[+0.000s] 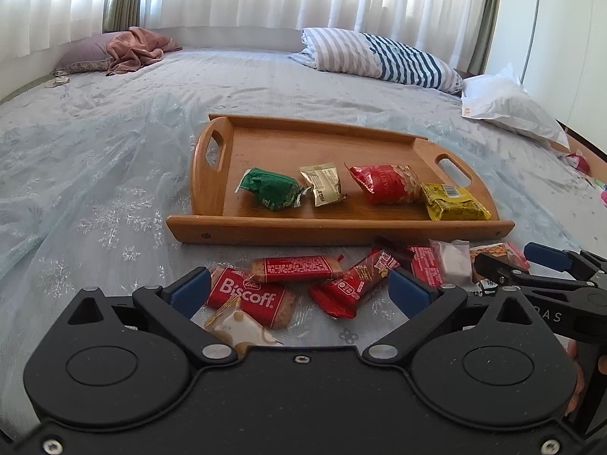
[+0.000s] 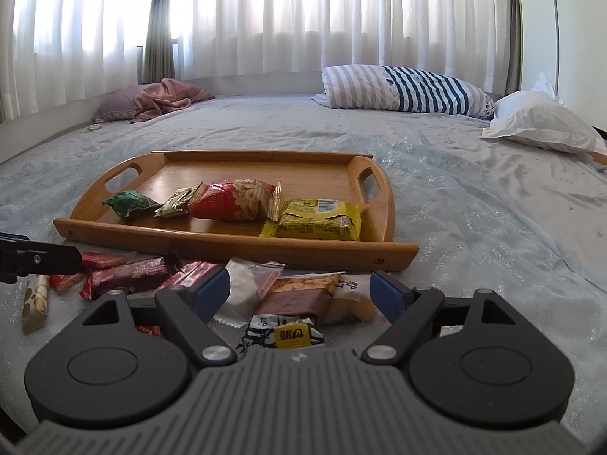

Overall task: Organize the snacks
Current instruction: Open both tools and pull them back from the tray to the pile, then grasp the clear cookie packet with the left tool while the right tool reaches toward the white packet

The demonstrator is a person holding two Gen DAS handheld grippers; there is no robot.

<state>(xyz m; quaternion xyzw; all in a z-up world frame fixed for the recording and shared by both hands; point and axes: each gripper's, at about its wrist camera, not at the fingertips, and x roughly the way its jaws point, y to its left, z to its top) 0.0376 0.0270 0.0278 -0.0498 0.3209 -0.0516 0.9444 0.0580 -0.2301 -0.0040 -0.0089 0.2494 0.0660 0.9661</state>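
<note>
Left gripper hangs low over loose snacks on the bedspread, jaws wide apart, gripping nothing. Between its blue pads: Biscoff packet, red biscuit bar, another red wrapper. A beige nougat-like piece sits nearest the camera; label unreadable.

Wooden tray lies just beyond the pile, holding a row: green packet, gold sachet, red peanut bag, yellow packet.

Right gripper jaws also apart, empty, over a clear zip bag, a peanut-print bar and a black-white-yellow packet. Striped pillow and white pillow far back right.
</note>
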